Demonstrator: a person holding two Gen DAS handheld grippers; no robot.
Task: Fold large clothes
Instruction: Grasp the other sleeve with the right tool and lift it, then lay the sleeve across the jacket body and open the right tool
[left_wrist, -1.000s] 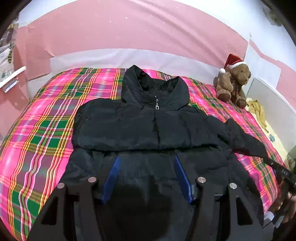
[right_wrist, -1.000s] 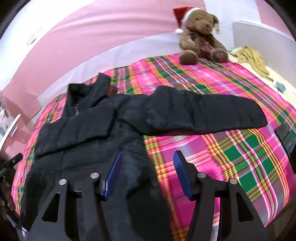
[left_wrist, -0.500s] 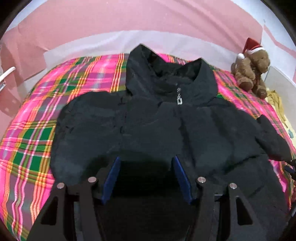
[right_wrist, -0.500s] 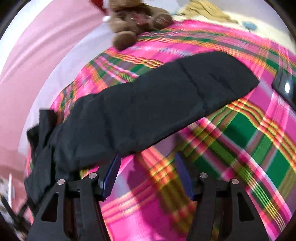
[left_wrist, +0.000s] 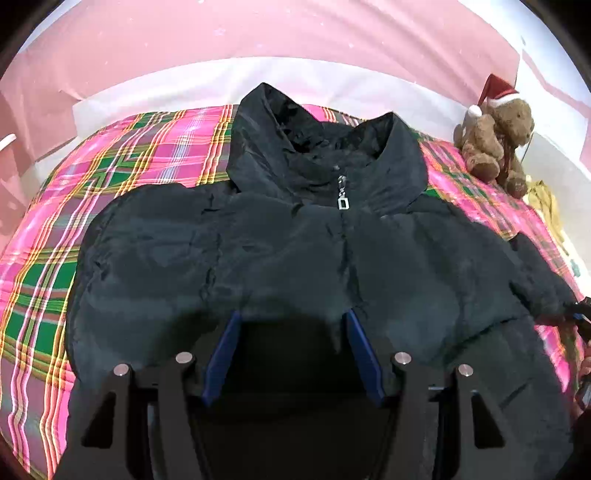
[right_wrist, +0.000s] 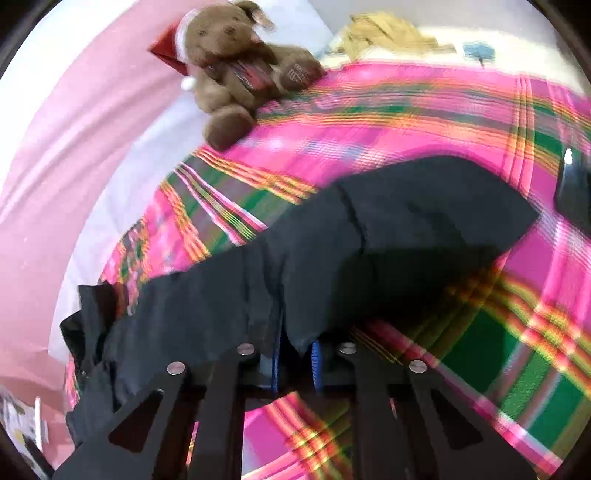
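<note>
Jacket: a black padded jacket lies front-up on the bed, filling the centre of the left wrist frame, with its hood toward the top and its hem running out of the bottom.
Zip: closed up the middle, with a small silver pull hanging just below the hood.
Left sleeve of frame: folded in across the chest, so the left edge of the jacket is a rounded bulge at centre left.
Other sleeve: the sleeve stretches flat over the blanket in the right wrist frame, from lower left up to its cuff at centre right.
Left tool: the left tool hangs low over the jacket's lower front at bottom centre, its blue pads standing fairly wide apart with only dark cloth beneath them and nothing pinched.
Right tool: the right tool sits at bottom centre of its own frame, jaws closing narrow, and a fold of the sleeve's lower edge is caught between the blue pads.
Bed: a pink, green and yellow plaid blanket covers it, showing on both sides of the jacket.
Bear: a brown teddy bear in a red Santa hat sits at the upper right, well apart from the jacket.
Blur: the right wrist view is smeared, so the blanket's stripes there are hard to read.
</note>
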